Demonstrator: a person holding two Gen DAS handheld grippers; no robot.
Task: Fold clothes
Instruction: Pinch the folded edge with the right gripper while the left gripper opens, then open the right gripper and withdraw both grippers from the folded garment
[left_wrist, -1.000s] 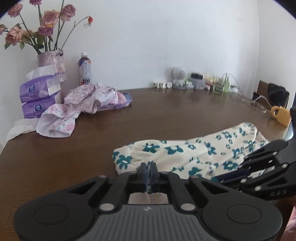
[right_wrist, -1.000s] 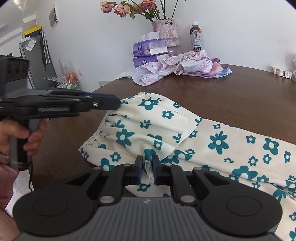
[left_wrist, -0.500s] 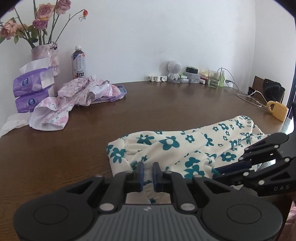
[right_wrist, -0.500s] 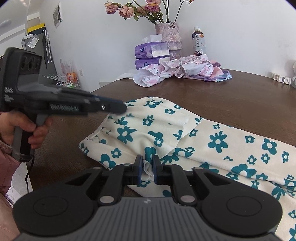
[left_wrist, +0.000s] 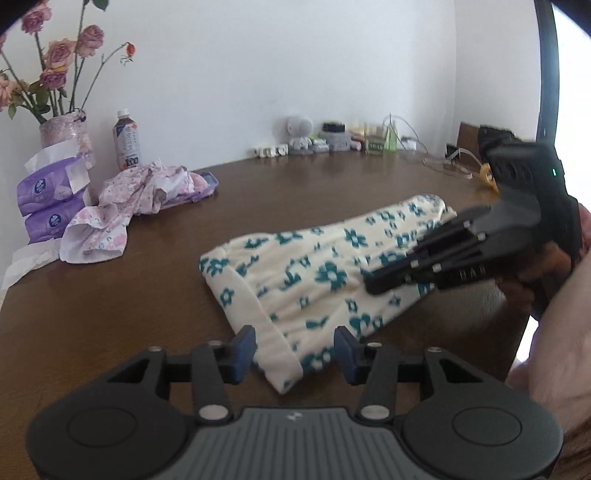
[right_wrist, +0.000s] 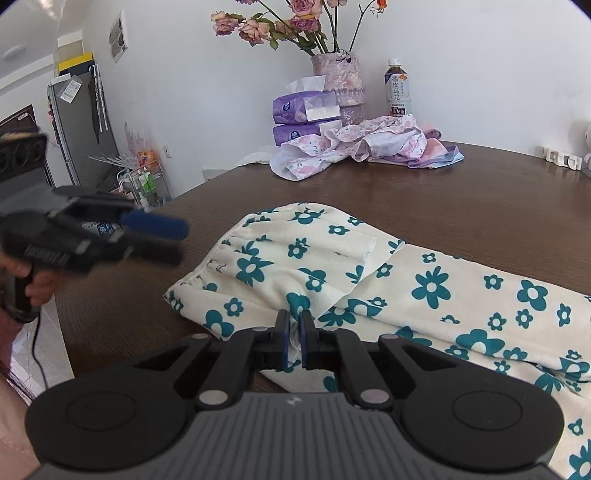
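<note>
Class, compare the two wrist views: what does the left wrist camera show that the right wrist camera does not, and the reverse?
Left wrist only: a yellow mug and cables at the table's far edge.

Right wrist only: a grey fridge and a cluttered rack beside the table.

Both: the teal-flowered garment, pink clothes pile, tissue packs, vase and bottle.

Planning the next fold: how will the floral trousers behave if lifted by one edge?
Likely floppy: the trousers lie flat with soft creases and gathers. Probably light, being thin cloth. Held only by the right hand-held gripper, the rest would probably sag and drag on the table.
</note>
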